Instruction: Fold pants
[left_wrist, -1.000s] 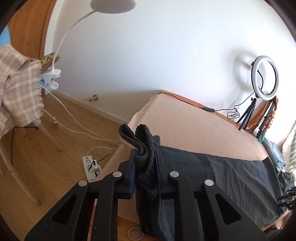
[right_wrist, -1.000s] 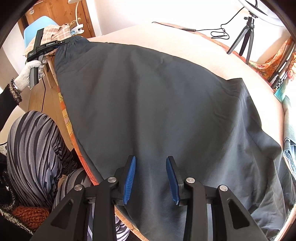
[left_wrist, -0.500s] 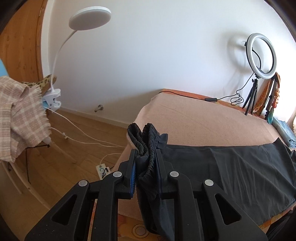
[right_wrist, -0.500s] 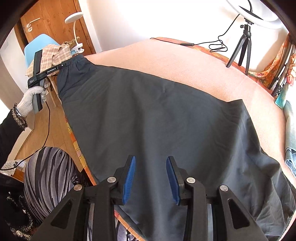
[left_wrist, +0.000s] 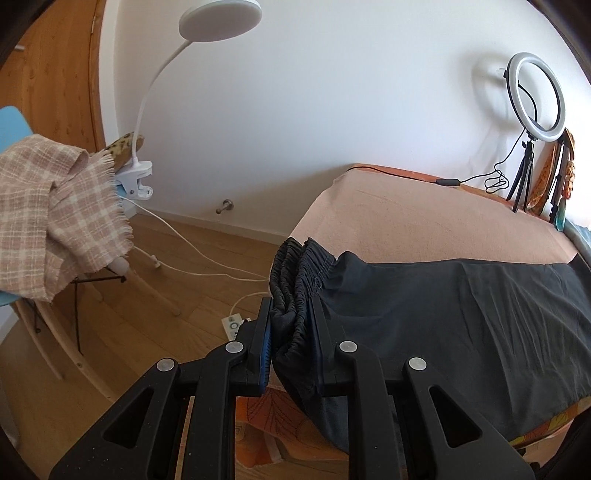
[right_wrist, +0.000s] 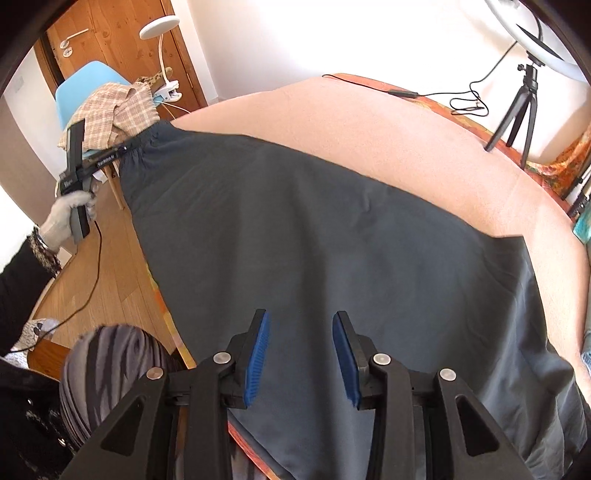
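Observation:
Dark grey pants (right_wrist: 332, 236) lie spread across the peach-covered bed (right_wrist: 369, 122), legs running toward the right. My left gripper (left_wrist: 291, 325) is shut on the gathered elastic waistband (left_wrist: 295, 266) at the bed's left edge; the right wrist view shows it far left (right_wrist: 110, 157), held by a gloved hand (right_wrist: 68, 218). My right gripper (right_wrist: 299, 332) hovers above the pants' near edge, its jaws opening, nothing between the blue pads (right_wrist: 256, 354).
A blue chair (right_wrist: 88, 85) draped with a checked blanket (left_wrist: 55, 206) and a clip-on lamp (left_wrist: 218, 22) stand left of the bed. A ring light on a tripod (left_wrist: 535, 99) stands at the bed's far side. Cables and a power strip (left_wrist: 232, 325) lie on the wooden floor.
My left gripper has shifted and rolled slightly, still gripping the waistband. My right gripper has risen and pulled back over the pants, and its jaws have widened.

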